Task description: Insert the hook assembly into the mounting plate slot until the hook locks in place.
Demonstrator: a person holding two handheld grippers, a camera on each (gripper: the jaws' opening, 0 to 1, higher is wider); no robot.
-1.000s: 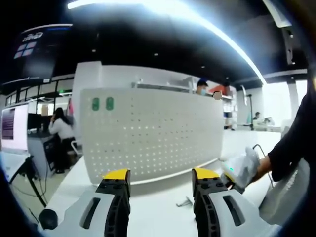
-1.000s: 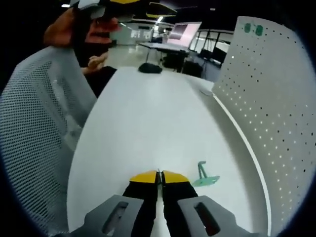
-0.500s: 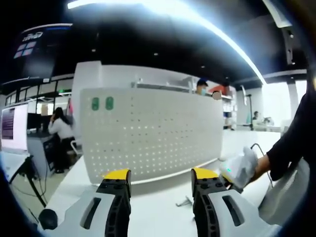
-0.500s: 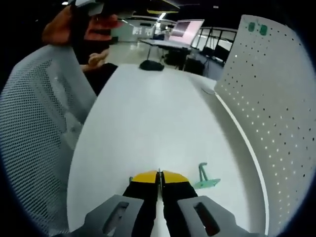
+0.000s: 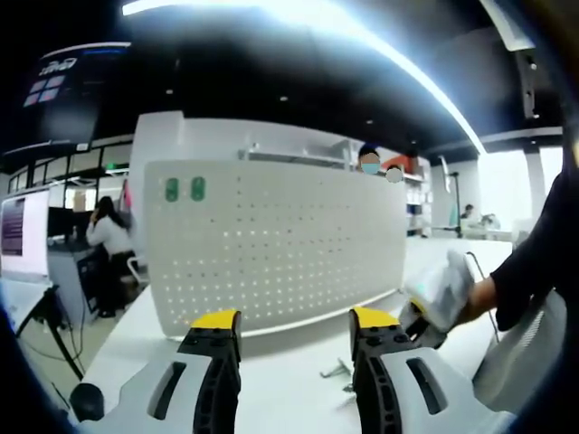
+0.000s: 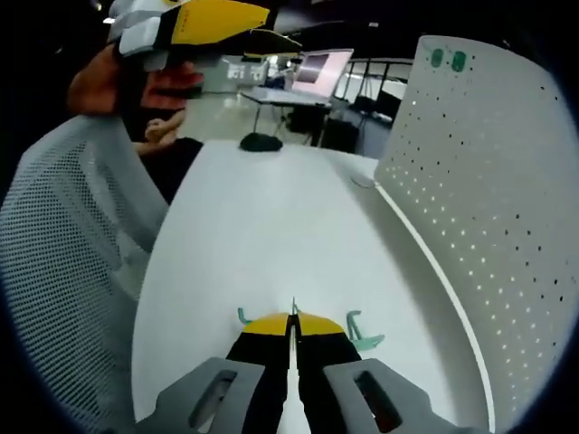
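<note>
The white tabletop (image 6: 271, 226) runs long and bare, and along its far edge in the left gripper view stands the perforated mounting plate (image 5: 280, 244), upright, with two green marks (image 5: 185, 189) at its upper left corner; in the right gripper view the same plate rises along the right side of the table. None of its holes carries a hook as far as can be seen, so the task looks to be at its start: pick-up, carry and insertion are all left to do. The left gripper (image 5: 294, 325) hangs with its yellow-tipped jaws wide apart and nothing between them, facing the plate from the near side. The right gripper (image 6: 291, 324) has its jaws pressed together; a thin sliver shows at the seam, too small to say whether anything is pinched there. The small green hook assembly (image 6: 360, 333) lies flat on the table just beside the right gripper's tips, on their right, and a second green piece (image 6: 242, 316) peeks out on their left. In the left gripper view the hook (image 5: 336, 369) lies on the table near the right jaw, with a gloved hand (image 5: 441, 298) close behind it.
</note>
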